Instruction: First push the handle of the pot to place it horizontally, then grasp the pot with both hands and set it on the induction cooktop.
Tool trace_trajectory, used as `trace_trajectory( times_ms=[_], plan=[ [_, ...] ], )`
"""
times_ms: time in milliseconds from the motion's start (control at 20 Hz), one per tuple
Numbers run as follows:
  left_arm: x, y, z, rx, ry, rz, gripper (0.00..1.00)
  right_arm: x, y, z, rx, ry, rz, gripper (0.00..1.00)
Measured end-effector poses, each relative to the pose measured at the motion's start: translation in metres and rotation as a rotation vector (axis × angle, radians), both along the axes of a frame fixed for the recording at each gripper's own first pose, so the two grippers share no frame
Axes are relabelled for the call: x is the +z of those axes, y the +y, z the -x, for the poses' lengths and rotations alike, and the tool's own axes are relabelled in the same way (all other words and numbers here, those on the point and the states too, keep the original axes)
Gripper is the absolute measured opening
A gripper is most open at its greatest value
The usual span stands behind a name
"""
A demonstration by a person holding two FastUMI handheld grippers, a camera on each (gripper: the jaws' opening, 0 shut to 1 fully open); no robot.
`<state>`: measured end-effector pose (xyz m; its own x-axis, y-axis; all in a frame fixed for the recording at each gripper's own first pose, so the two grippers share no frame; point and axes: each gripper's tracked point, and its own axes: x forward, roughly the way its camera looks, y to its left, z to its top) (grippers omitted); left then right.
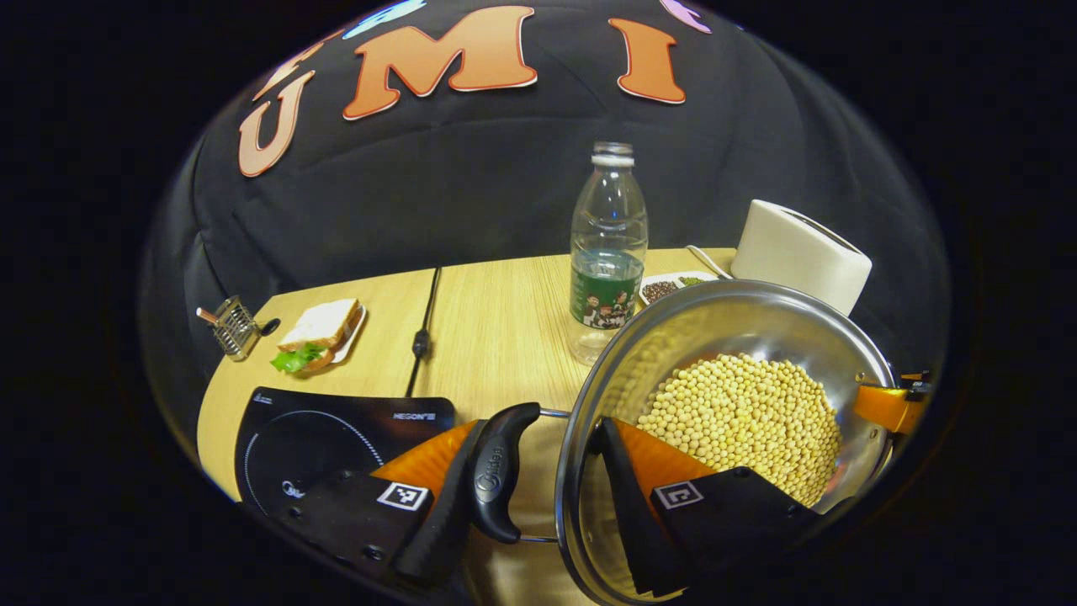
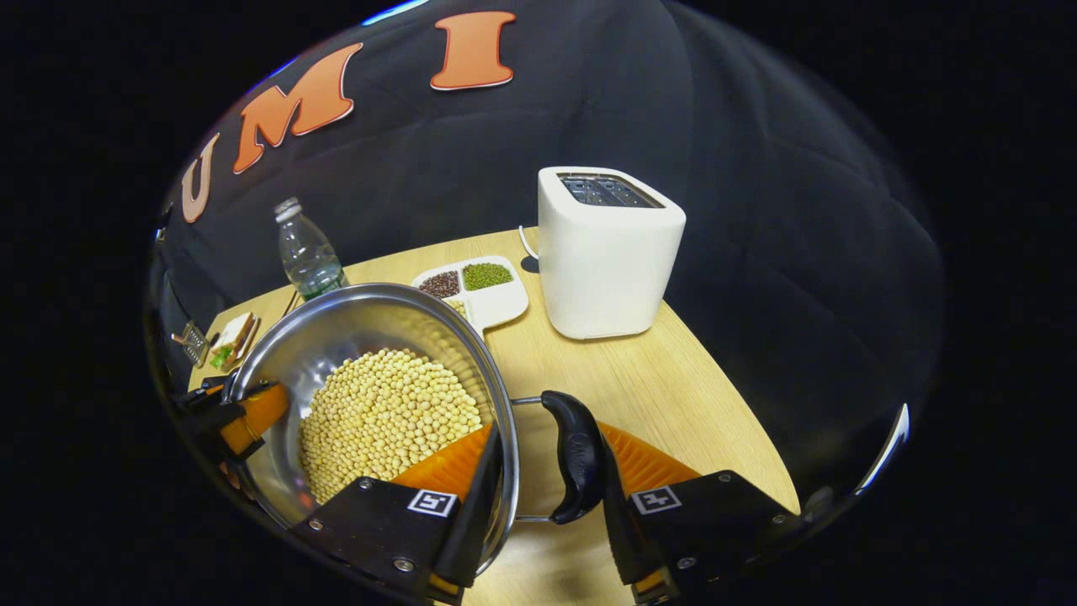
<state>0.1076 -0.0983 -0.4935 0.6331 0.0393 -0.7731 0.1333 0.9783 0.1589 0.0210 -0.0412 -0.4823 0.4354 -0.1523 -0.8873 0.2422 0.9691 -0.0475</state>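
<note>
Above the wooden desk point(image 2: 673, 379), each gripper, left point(image 1: 538, 497) and right point(image 2: 547, 497), pinches a black side handle point(image 1: 501, 471) and rim of the steel, bean-filled pot point(image 1: 715, 328).

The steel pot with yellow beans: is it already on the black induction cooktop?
Not yet. The steel pot is beside the black induction cooktop, above the wooden table.

Beans point(image 1: 745, 421) in pot point(image 1: 715, 316); cooktop point(image 1: 311, 442) left; bottle point(image 1: 607, 252), toaster point(image 1: 799, 252) behind
</note>
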Motion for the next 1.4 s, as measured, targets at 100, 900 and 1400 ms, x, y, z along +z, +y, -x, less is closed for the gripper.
trace_trajectory(
  times_ms=[100, 900, 1400],
  plan=[
    [0.016, 0.01, 0.002, -0.001, -0.014, -0.008, 0.8, 0.012, 0.01, -0.001, 0.009, -0.017, -0.007, 0.56],
    [0.118, 0.137, 0.044, 0.114, -0.114, -0.083, 0.82, 0.082, 0.139, 0.002, 0.151, -0.097, -0.094, 0.6],
    [0.147, 0.215, 0.07, 0.206, -0.151, -0.096, 0.79, 0.102, 0.218, -0.008, 0.275, -0.125, -0.088, 0.6]
  ],
)
